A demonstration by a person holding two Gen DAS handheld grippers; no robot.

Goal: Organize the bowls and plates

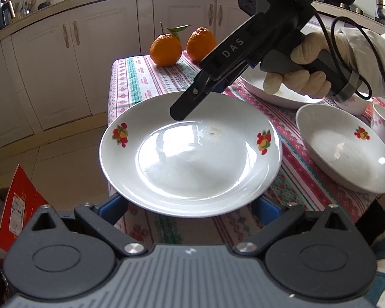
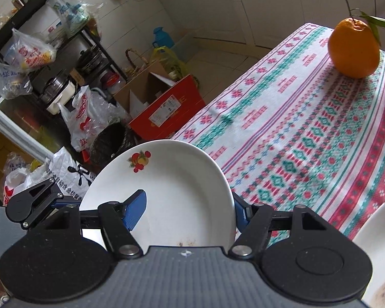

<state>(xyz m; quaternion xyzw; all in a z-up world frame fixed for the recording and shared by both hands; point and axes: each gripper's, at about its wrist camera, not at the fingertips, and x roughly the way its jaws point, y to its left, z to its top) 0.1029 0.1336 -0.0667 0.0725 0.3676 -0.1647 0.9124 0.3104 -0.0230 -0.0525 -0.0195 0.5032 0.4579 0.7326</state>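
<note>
A white plate with fruit prints is at the table's near-left corner, overhanging the edge. My right gripper is shut on its far rim; in the right wrist view the plate sits between the blue pads, one above and one below the rim. My left gripper has its blue fingers spread wide under the plate's near rim, not pinching it. A white bowl with a fruit print sits to the right. A larger white plate lies behind the gloved hand.
Two oranges stand at the table's far end on the patterned cloth. Small white cups sit at the far right. A red box, bags and a shelf crowd the floor left of the table.
</note>
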